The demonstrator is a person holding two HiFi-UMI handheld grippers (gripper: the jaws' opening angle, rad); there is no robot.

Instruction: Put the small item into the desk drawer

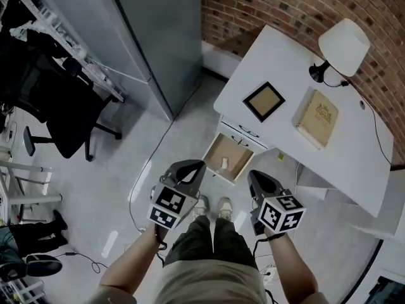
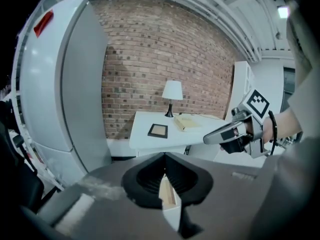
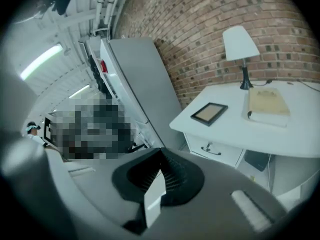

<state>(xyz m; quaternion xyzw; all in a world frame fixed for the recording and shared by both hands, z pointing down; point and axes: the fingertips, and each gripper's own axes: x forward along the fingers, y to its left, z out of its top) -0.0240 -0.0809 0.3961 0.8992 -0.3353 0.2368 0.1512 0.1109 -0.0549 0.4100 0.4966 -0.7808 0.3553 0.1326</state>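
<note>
Both tongs are clenched, their tips meeting with nothing gripped between them: the left tongs (image 1: pixel 193 167) and the right tongs (image 1: pixel 253 175) hang side by side in front of me, pointing away over the floor. Just beyond their tips, and between the two, the desk drawer (image 1: pixel 211 148) stands pulled out toward me, and the small item (image 1: pixel 224 163) lies inside it on the wooden bottom, close to the near end. My shoes (image 1: pixel 212 206) are planted just short of the drawer's near edge. Beyond the drawer the white tabletop (image 1: pixel 285 62) carries a dark picture frame (image 1: pixel 264 101) on its left part, a tan book (image 1: pixel 316 117) to the right of that, and a white-shaded lamp (image 1: pixel 343 46) at the far right, against the brick wall (image 1: pixel 285 5). A tall gray cabinet (image 1: pixel 133 30) stands to the left of the desk, with a cable (image 1: pixel 147 170) trailing over the floor from its foot. Farther left sits a black office chair (image 1: pixel 66 122), well apart from the drawer.
</note>
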